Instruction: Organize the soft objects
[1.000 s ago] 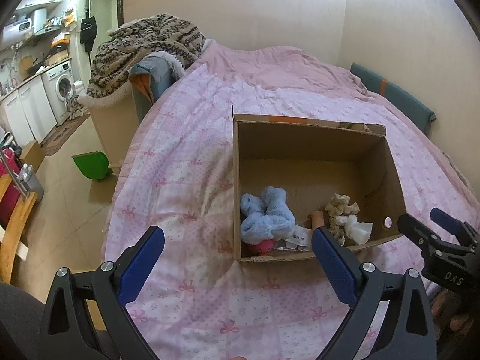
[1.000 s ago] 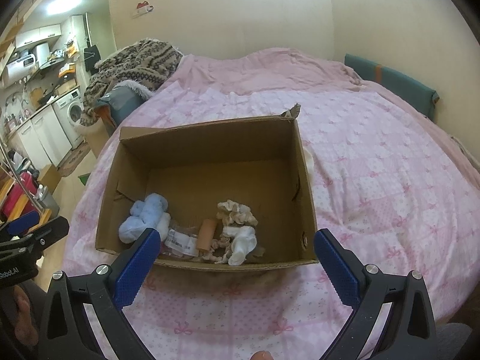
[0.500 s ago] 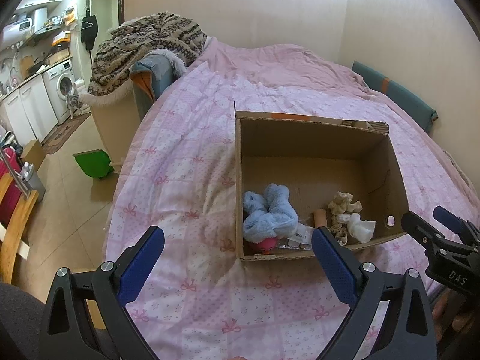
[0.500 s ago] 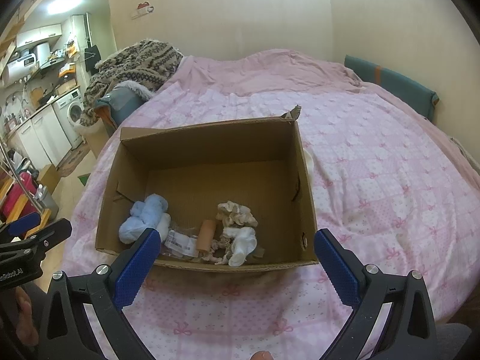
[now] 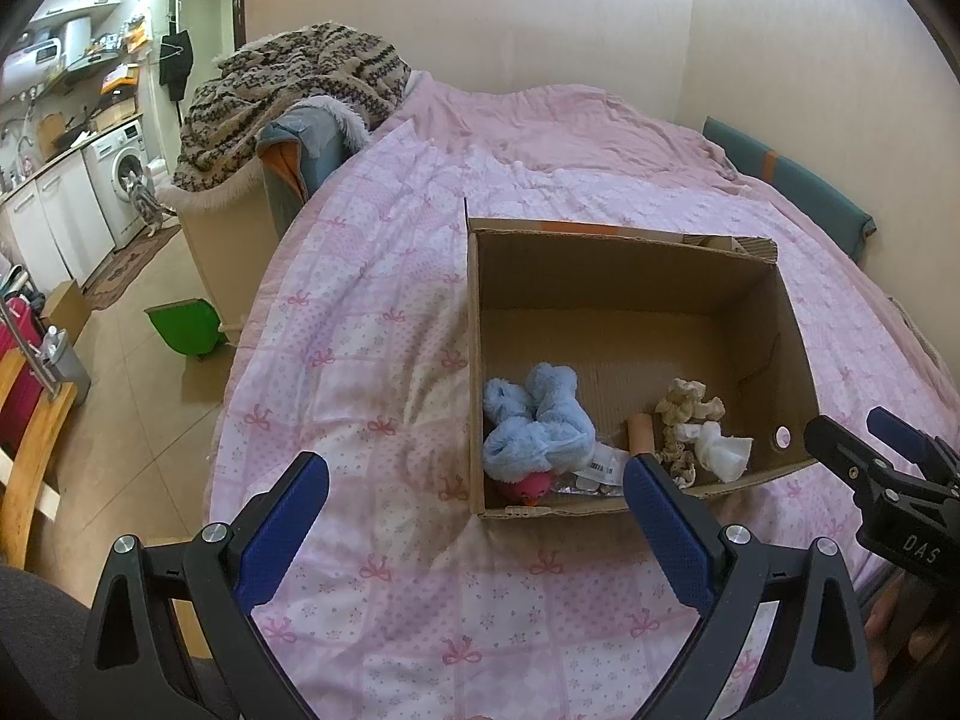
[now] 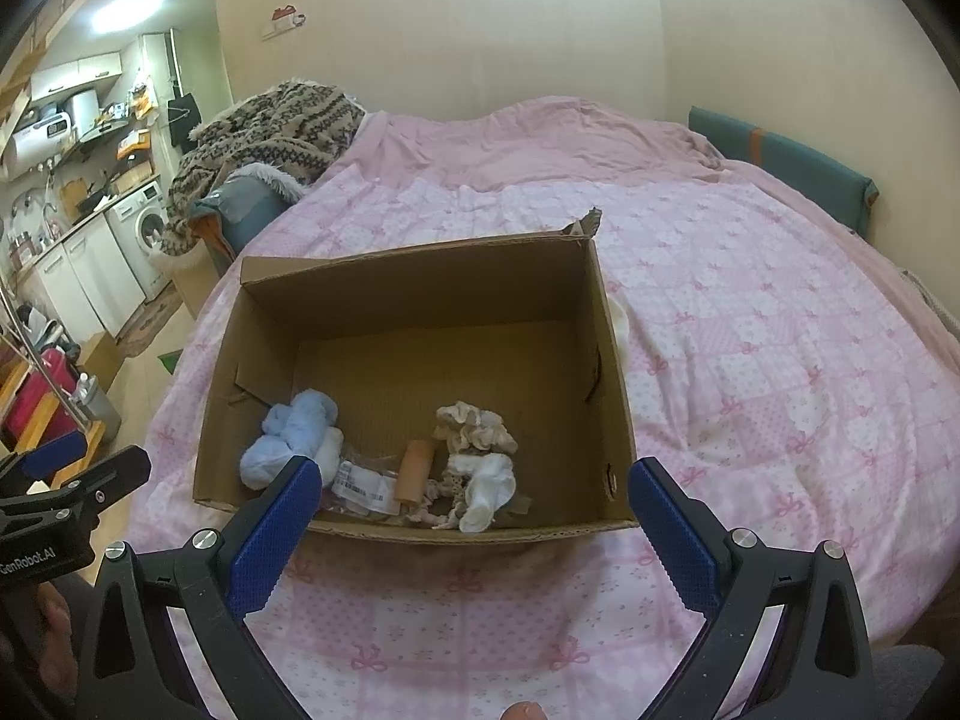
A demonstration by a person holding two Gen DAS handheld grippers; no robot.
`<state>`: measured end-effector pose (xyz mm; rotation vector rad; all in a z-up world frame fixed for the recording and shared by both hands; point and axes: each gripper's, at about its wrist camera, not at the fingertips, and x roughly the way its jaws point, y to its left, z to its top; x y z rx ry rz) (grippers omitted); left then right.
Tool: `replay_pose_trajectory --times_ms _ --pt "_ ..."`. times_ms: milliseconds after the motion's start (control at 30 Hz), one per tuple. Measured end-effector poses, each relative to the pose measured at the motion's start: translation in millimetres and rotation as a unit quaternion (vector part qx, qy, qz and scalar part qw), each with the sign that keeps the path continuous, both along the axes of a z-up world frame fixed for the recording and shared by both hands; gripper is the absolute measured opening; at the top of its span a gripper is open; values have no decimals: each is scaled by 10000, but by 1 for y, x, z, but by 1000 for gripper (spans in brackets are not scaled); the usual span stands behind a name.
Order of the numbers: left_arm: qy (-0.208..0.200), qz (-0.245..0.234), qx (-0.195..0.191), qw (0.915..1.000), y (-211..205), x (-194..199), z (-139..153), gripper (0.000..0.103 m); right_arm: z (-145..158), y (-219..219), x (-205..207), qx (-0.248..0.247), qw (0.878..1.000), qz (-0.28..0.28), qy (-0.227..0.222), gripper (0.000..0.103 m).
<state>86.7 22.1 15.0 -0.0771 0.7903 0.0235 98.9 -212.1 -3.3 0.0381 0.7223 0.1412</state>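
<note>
Barely any shift since earlier, box slid slightly lower-right in left view. Left gripper spread wide, empty, hovering short of cardboard box; blue plush sits near-left corner inside. Right view: right gripper also spread, nothing held; white sock by near wall. Best approach probably straight down, pinch fabric bulk, avoid box rim.

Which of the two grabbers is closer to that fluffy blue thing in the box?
Left, probably. The left gripper hovers open by the box corner where the blue plush lies. The right gripper, also open, faces the box's near wall farther along, nearer the white sock.
</note>
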Motion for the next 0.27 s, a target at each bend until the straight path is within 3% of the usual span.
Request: replay_pose_trajectory --times_ms 267 --pt "-10 -24 -10 10000 0 0 -1 98 0 1 0 -1 10000 7 -1 103"
